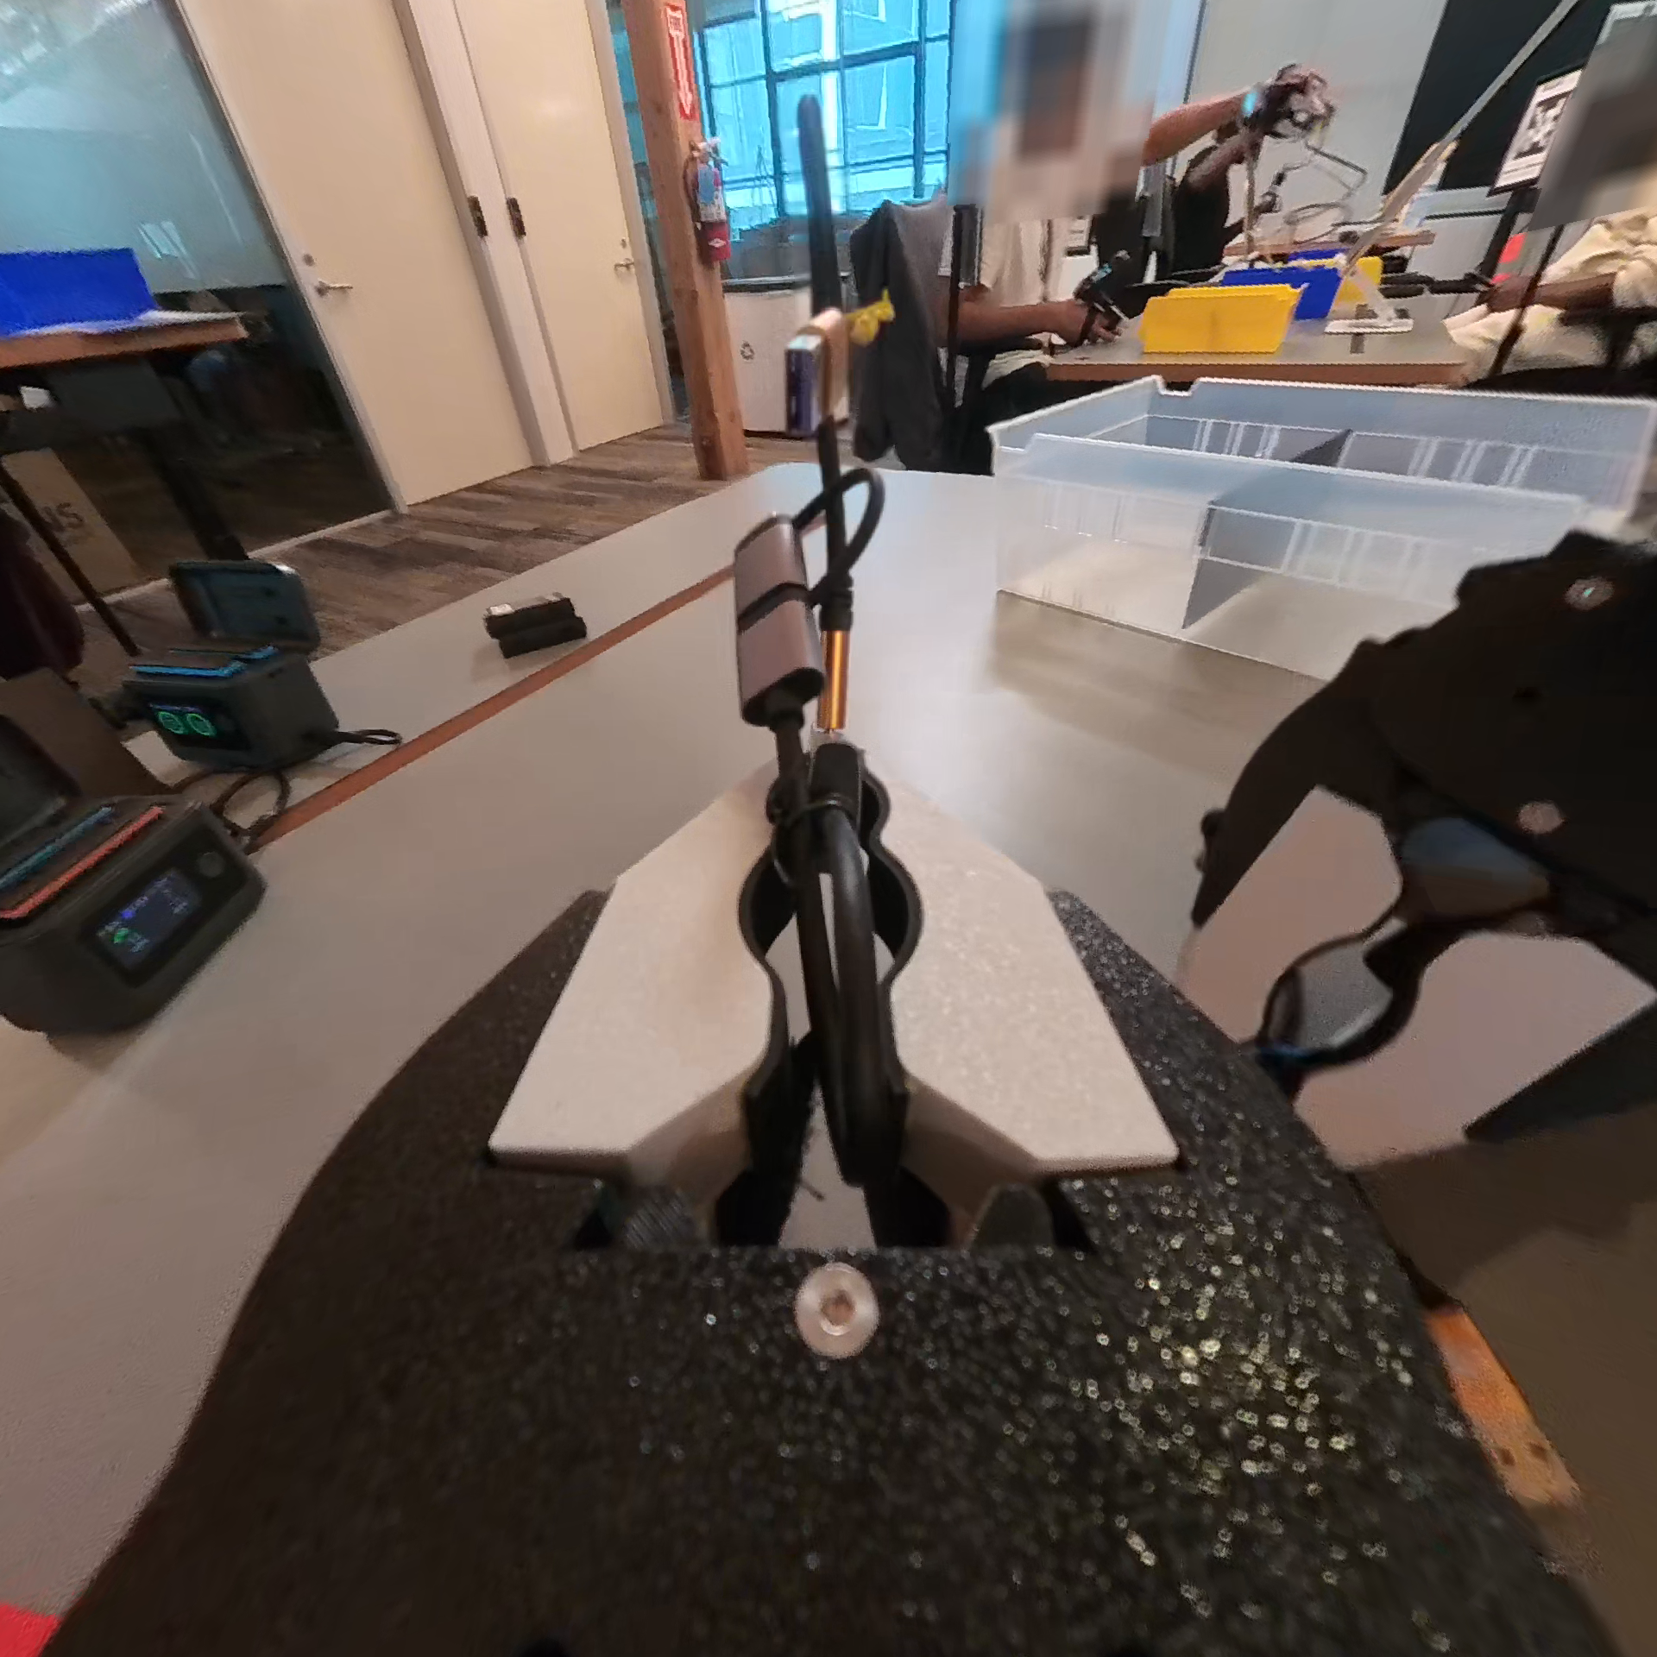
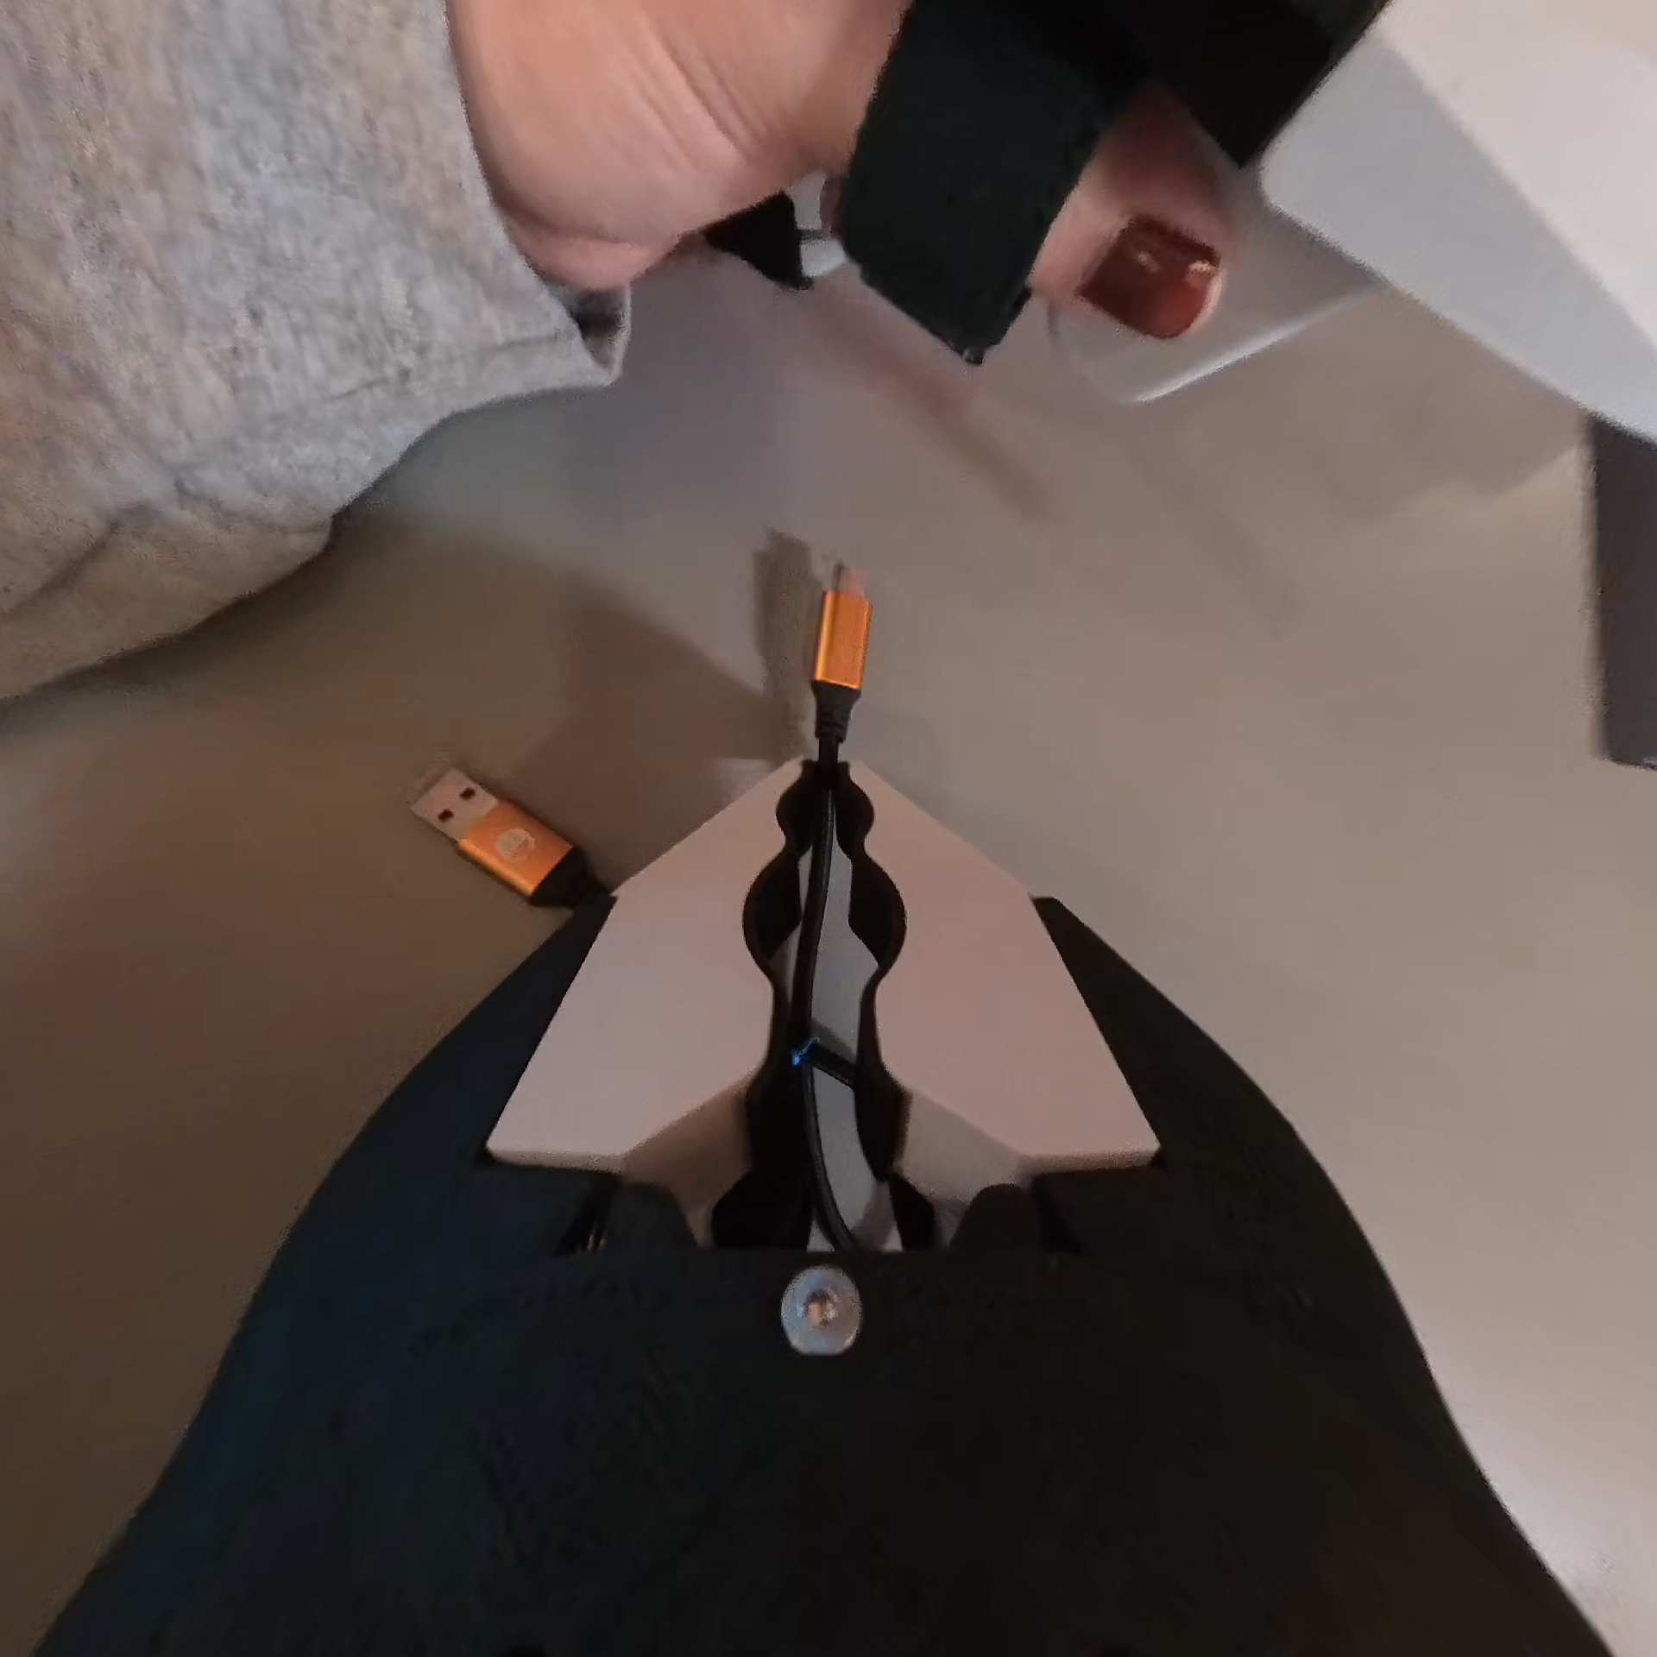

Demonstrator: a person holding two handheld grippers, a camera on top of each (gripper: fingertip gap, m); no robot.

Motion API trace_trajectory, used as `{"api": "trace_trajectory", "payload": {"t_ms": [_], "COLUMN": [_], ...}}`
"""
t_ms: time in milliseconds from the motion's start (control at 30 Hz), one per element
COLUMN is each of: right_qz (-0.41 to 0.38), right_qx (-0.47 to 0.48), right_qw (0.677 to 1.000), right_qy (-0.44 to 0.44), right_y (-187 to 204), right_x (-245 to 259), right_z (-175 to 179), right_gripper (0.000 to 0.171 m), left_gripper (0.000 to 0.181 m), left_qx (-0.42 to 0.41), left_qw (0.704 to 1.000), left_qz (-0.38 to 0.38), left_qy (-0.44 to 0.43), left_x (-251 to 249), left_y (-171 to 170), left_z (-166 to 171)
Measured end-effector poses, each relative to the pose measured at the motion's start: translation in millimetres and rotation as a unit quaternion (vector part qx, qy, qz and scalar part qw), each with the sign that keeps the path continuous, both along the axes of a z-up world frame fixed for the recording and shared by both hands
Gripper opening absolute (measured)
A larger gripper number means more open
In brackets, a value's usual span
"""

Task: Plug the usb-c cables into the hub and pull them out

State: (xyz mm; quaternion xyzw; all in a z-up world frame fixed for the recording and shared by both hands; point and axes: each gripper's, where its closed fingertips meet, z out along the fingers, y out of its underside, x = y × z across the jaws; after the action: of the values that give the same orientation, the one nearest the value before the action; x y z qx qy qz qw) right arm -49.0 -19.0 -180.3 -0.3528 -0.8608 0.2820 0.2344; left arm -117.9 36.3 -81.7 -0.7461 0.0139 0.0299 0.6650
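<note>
In the left wrist view my left gripper (image 1: pixel 820 780) is shut on the black cord of the grey hub (image 1: pixel 776 628) and holds the hub upright above the grey table (image 1: pixel 448 897). An orange usb-c plug (image 1: pixel 832 677) hangs beside the hub, tip down at the fingertips; I cannot tell whether it is seated in anything. My right gripper (image 1: pixel 1435 807) shows blurred at the right. In the right wrist view my right gripper (image 2: pixel 820 771) is shut on a black cable. Its orange usb-c plug (image 2: pixel 843 641) sticks out ahead of the fingertips, free in the air.
An orange usb-a plug (image 2: pixel 502 847) lies on the table left of the right gripper. A hand (image 2: pixel 646 125) in a grey sleeve holds the other gripper's handle. Clear plastic bins (image 1: pixel 1300 502) stand at the back right. Black charger cases (image 1: pixel 224 699) sit at the left. The gap from one gripper's tips to the other's is roughly 12 cm.
</note>
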Motion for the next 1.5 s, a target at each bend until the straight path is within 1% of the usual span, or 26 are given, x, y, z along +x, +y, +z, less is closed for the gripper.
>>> {"api": "trace_trajectory", "payload": {"t_ms": [67, 133, 233, 300, 367, 467, 533, 600, 767, 800, 900, 1067, 1333, 1500], "right_qz": [0.005, 0.012, 0.026, 0.037, 0.069, 0.138, 0.182, 0.208, 0.275, 0.287, 0.298, 0.316, 0.345, 0.349], "right_qx": [0.03, 0.08, 0.207, 0.304, 0.387, 0.482, 0.519, 0.549, 0.601, 0.603, 0.594, 0.588, 0.595, 0.597], "right_qw": [0.999, 0.993, 0.964, 0.929, 0.891, 0.833, 0.801, 0.772, 0.691, 0.683, 0.695, 0.697, 0.677, 0.675], "right_qy": [0.036, 0.085, 0.164, 0.208, 0.229, 0.234, 0.236, 0.245, 0.293, 0.294, 0.275, 0.26, 0.261, 0.258], "right_y": [11.9, 30.0, 65.2, 86.4, 98.5, 105.3, 104.4, 103.3, 89.5, 87.8, 89.6, 87.6, 81.4, 78.8], "right_x": [7.3, 15.4, 26.1, 31.3, 35.9, 39.8, 40.3, 38.6, 35.4, 35.9, 36.7, 39.3, 40.2, 38.5], "right_z": [13.2, 30.6, 57.7, 74.5, 81.3, 75.4, 68.0, 65.3, 67.9, 66.4, 60.6, 56.5, 56.4, 57.6], "right_gripper": [0.002, 0.002, 0.001, 0.001, 0.001, 0.001, 0.001, 0.002, 0.0, 0.0, 0.001, 0.001, 0.001, 0.0], "left_gripper": [0.007, 0.007, 0.007, 0.007, 0.007, 0.007, 0.007, 0.007, 0.008, 0.008, 0.008, 0.008, 0.008, 0.008], "left_qx": [-0.017, -0.044, -0.088, -0.118, -0.142, -0.163, -0.172, -0.18, -0.19, -0.191, -0.198, -0.201, -0.202, -0.201], "left_qw": [0.999, 0.995, 0.983, 0.973, 0.964, 0.951, 0.945, 0.939, 0.926, 0.924, 0.921, 0.92, 0.919, 0.921], "left_qz": [-0.031, -0.066, -0.125, -0.158, -0.185, -0.222, -0.238, -0.253, -0.278, -0.281, -0.282, -0.285, -0.287, -0.287], "left_qy": [-0.028, -0.059, -0.101, -0.116, -0.128, -0.143, -0.143, -0.147, -0.171, -0.176, -0.18, -0.179, -0.179, -0.172], "left_x": [7.4, 16.9, 36.0, 48.1, 58.6, 72.2, 77.8, 82.6, 89.4, 90.0, 89.9, 91.6, 92.7, 93.3], "left_y": [1.2, 2.9, 4.9, 5.1, 4.5, 2.0, -0.1, -2.9, -7.7, -8.5, -9.7, -9.2, -9.8, -9.0], "left_z": [-4.3, -12.0, -25.2, -34.4, -41.4, -46.8, -49.3, -51.0, -52.0, -52.0, -55.0, -55.7, -55.7, -55.2]}}
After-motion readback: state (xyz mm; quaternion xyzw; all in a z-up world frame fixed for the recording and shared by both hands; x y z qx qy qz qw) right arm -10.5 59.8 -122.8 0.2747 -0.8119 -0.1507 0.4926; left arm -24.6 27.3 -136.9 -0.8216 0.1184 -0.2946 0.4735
